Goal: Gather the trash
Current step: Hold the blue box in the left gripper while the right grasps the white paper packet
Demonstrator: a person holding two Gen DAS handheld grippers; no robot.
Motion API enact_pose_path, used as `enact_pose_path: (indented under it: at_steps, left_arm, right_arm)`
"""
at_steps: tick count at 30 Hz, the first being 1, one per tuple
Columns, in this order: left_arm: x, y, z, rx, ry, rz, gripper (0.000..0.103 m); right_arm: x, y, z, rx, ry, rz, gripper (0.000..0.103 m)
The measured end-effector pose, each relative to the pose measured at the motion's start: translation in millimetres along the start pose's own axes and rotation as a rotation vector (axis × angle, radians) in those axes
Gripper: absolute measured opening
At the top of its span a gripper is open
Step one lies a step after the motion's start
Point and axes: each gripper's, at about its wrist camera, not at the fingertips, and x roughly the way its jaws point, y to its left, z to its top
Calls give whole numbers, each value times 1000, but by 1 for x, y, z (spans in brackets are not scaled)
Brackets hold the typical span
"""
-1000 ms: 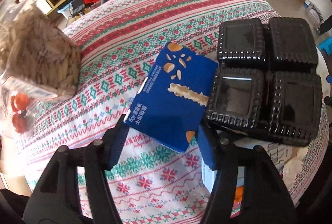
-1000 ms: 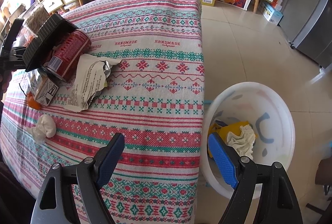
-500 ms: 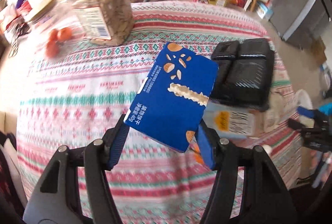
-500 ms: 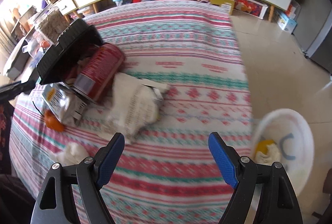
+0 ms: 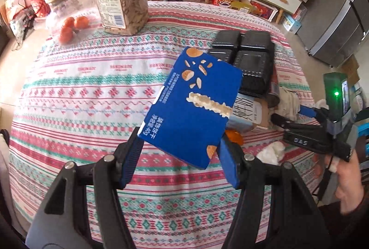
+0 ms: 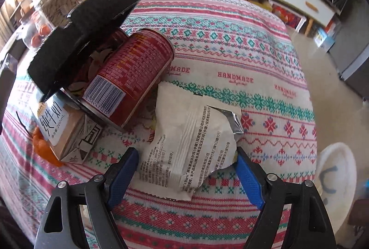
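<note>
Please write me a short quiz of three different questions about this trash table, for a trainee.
1. True or false: the left gripper holds the blue box.
2. What lies between the closing right gripper? A) red can B) torn wrapper C) milk carton
3. Fill in: the black tray leans on the ____.

Key: 1 true; 2 B; 3 red can.

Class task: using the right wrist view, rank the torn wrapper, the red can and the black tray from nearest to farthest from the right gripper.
1. Torn wrapper: lies between the fingers of the right gripper, whose jaws are closing.
2. Red can: on its side, beyond the wrapper, up and left.
3. Black tray: farthest, tilted, behind the can at upper left.
</note>
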Motion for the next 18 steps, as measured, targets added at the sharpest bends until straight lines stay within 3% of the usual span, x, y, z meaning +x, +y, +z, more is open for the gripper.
enact_pose_path:
  at_steps: [2, 4, 11, 18]
  left_arm:
    - [-1, -3, -2, -3, -1, -11, 64]
    - [-2, -6, -3, -2, -5, -20, 64]
    - [-6, -16, -4, 9, -16, -56, 64]
    - [-5, -37, -8, 54, -11, -78, 64]
  right_arm:
    - [-5, -1, -2, -3, -14, 4, 53]
    - [-11, -6, -4, 5, -13, 21, 46]
    - [-33, -31, -17, 57, -23, 75, 37]
    - [-53, -56, -32, 89, -31, 76, 34]
